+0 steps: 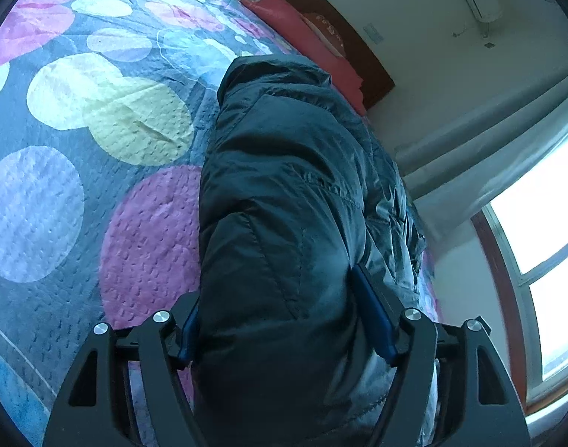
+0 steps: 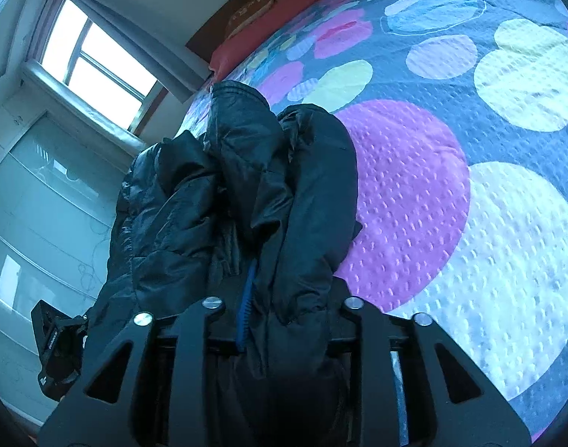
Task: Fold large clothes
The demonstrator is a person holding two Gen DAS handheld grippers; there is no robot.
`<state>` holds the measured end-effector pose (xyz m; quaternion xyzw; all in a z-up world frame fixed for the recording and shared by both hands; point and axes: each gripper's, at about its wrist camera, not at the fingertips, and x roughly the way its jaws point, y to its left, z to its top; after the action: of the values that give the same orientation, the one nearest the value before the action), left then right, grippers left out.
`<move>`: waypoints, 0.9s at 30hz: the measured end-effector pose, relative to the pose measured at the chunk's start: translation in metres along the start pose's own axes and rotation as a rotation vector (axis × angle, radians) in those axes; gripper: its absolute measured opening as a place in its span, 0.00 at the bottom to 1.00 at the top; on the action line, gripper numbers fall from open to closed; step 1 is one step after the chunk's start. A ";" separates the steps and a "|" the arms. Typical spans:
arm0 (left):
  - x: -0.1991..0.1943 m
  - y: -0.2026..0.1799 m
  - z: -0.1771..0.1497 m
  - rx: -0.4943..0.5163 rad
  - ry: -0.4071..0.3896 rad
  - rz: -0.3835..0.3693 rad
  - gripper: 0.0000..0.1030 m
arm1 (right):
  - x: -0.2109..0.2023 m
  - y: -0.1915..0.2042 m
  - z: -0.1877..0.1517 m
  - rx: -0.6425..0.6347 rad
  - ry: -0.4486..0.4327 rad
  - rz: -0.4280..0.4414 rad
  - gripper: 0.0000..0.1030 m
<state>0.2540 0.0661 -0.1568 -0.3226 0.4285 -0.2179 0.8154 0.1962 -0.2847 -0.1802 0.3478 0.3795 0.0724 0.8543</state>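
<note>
No legible writing on jacket (image 1: pixel 284 205)

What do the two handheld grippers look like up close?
Both are matte black. The left gripper and right gripper each have angled linkage arms with triangular cutouts, round silver pivot bolts and blue finger pads. No cables, hands or sleeves show.

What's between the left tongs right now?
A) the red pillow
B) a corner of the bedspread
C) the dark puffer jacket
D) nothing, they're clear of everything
C: in the left wrist view a thick bundle of the dark puffer jacket fills the gap of the left tongs, with the blue pads against either side of it; the red pillow lies far off by the headboard.
</note>
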 end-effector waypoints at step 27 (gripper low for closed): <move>0.013 0.011 0.061 0.013 0.043 0.032 0.74 | 0.037 -0.012 0.074 0.016 0.057 -0.014 0.53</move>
<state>0.3131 0.0858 -0.1461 -0.3057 0.4497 -0.2145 0.8114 0.2718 -0.3194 -0.1754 0.3497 0.4066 0.0734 0.8408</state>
